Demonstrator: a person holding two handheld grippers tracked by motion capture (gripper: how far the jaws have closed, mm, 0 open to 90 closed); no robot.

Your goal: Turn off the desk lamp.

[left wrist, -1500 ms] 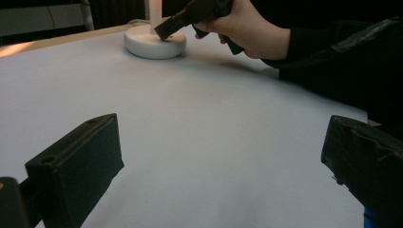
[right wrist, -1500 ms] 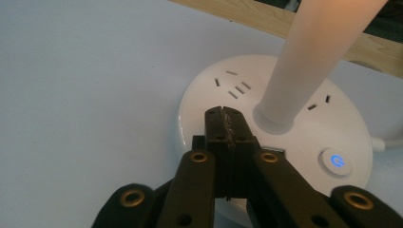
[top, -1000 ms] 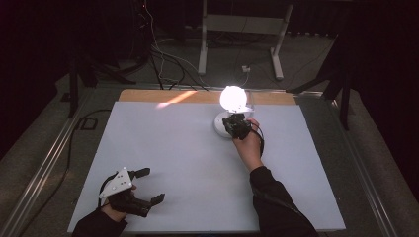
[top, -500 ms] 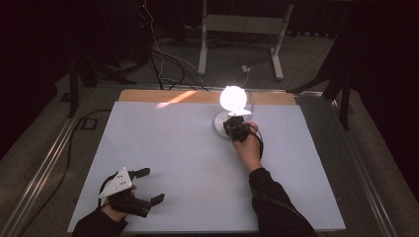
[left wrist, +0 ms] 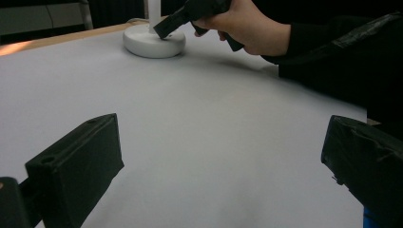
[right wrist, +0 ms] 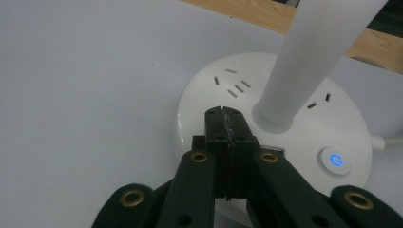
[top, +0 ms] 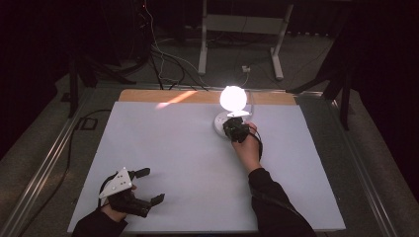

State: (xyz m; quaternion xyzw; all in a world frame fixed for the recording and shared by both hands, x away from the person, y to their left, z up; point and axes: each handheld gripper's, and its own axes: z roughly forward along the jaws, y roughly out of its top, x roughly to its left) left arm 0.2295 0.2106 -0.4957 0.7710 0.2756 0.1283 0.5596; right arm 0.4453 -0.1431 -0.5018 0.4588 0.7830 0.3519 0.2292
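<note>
A white lamp stands at the table's far middle, its globe [top: 233, 98] lit above a round base [top: 218, 121]. The base [right wrist: 209, 90] carries socket slots, a white stem [right wrist: 309, 57] and a power button [right wrist: 335, 160] glowing blue. My right gripper [right wrist: 223, 114] is shut with nothing between its jaws; its tip hovers over or rests on the base just left of the stem and left of the button. From the high view it [top: 232, 127] sits at the base's near edge. My left gripper [top: 153, 185] lies open near the front left corner, nothing between its jaws.
A white sheet [top: 188, 158] covers the table, with a wooden strip [top: 148, 95] along the far edge. In the left gripper view [left wrist: 221, 161] the lamp base [left wrist: 153, 42] and the right gripper [left wrist: 161, 32] show far off. Cables and a metal stand [top: 237, 29] lie on the floor beyond.
</note>
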